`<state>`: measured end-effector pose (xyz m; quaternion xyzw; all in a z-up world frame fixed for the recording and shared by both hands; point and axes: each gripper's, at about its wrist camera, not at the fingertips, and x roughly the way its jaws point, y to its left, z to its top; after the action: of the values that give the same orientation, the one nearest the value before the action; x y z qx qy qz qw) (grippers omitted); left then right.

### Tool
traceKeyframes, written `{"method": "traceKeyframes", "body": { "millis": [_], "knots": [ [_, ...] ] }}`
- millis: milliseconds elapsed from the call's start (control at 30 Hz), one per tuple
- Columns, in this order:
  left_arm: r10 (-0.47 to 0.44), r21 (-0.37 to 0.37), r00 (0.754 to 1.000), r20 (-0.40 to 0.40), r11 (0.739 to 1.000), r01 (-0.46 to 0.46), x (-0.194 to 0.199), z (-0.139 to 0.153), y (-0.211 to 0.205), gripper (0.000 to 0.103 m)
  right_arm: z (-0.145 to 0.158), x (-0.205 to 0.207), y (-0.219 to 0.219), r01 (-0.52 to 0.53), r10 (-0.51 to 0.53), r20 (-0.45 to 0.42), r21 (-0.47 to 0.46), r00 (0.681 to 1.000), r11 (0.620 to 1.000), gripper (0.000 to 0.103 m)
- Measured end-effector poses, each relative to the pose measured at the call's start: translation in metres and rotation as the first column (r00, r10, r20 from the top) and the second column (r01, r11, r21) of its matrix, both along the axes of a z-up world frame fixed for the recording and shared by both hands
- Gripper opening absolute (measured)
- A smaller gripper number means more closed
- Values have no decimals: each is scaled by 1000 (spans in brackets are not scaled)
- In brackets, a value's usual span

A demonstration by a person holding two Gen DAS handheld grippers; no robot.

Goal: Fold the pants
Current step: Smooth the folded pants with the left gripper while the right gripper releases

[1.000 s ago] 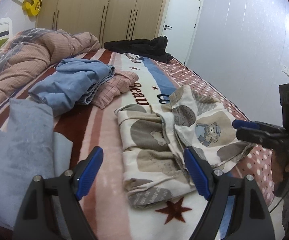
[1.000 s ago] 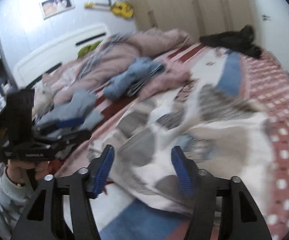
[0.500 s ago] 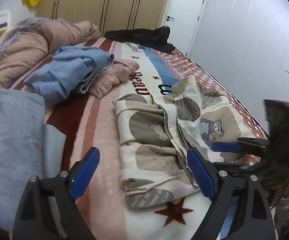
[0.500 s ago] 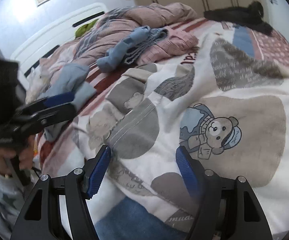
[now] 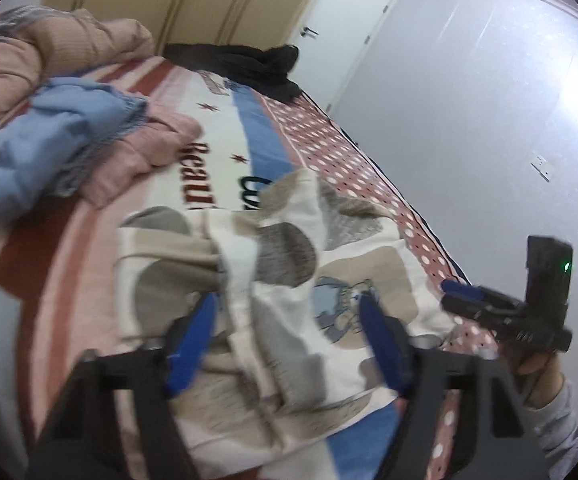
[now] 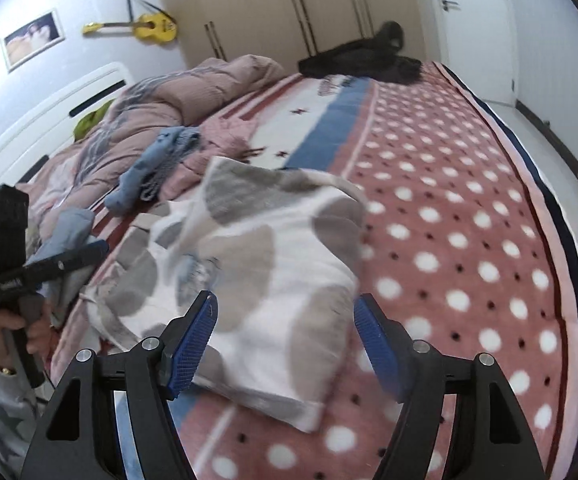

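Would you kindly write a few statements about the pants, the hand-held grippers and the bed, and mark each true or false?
1. The left hand-held gripper is shut on the pants. False: its jaws stand open with nothing clamped.
2. The right hand-held gripper is open. True.
3. The pants lie on the patterned blanket. True.
4. A black garment lies on top of the pants. False: it lies at the far end of the bed, apart from them.
5. A yellow guitar hangs on the wall. True.
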<state>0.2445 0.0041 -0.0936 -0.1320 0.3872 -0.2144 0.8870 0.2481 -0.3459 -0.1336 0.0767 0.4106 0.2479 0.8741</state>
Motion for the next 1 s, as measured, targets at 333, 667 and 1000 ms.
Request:
{"method": "traceKeyframes", "body": {
  "millis": [333, 667, 1000],
  "knots": [
    [-53, 150, 996, -66, 987, 62, 22, -16, -35, 46, -27, -8, 1, -49, 50, -21, 32, 999, 998, 67],
    [-69, 225, 995, -76, 971, 85, -19, -26, -33, 36, -31, -13, 4, -62, 63, -5, 58, 998, 996, 67],
    [-38, 316, 998, -53, 947, 53, -33, -23, -36, 53, -35, -14, 3, -66, 67, -15, 67, 998, 996, 67]
  ]
}}
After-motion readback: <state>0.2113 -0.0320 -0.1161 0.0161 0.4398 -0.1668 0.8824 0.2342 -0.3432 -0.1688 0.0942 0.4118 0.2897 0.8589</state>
